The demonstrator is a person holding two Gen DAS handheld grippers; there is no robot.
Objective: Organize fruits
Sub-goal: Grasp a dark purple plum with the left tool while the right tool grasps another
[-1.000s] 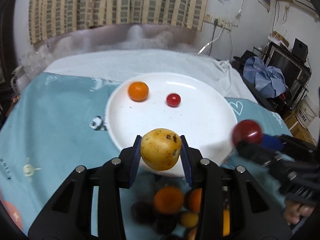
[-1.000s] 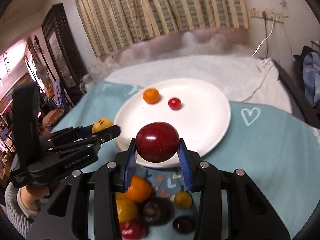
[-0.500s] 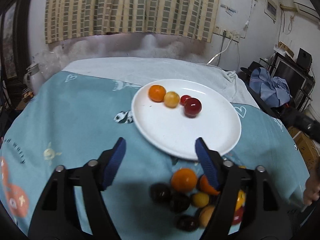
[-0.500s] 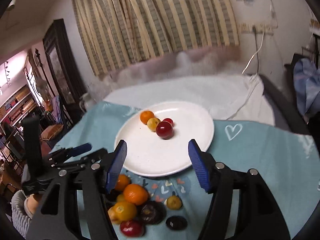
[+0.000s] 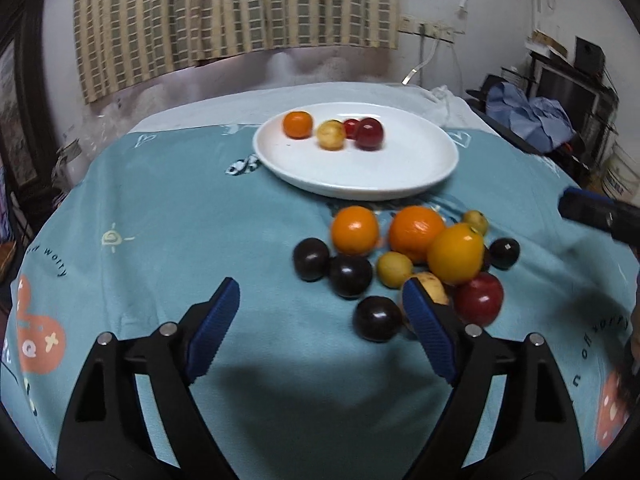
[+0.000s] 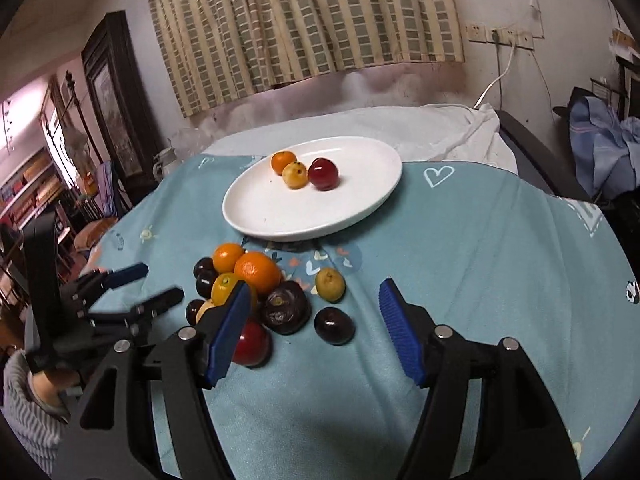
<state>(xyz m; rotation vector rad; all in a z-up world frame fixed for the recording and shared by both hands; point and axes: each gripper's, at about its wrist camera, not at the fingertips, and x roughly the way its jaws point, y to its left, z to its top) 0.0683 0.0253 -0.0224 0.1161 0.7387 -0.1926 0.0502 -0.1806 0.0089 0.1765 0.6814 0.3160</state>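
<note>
While hovering low over the table point(image 5: 160, 220), held wide apart and empty: left gripper point(image 5: 320, 292) just short of the pile point(image 5: 416, 233), right gripper point(image 6: 315, 286) at the pile's near edge. Already on the plate point(image 5: 400, 176), bunched at its far side: orange point(image 5: 297, 124), yellow fruit point(image 5: 331, 134), small red one point(image 5: 351, 128), red plum point(image 5: 369, 133). Not yet moved, close-packed on the table just in front of the plate: more oranges, dark plums, small yellow fruit, a red apple point(image 5: 478, 299). Nearest the left gripper and standing a little free of the rest: a dark plum point(image 5: 378, 318). Probably light, round and smooth-skinned, so apt to roll or squirt out of a skewed pinch. Best taken across the widest part, pads level on opposite sides, squeezed only enough to lift; likely to bruise under more. Worth approaching from the open near side, to avoid nudging the neighbours and sending them rolling toward the table edge.
</note>
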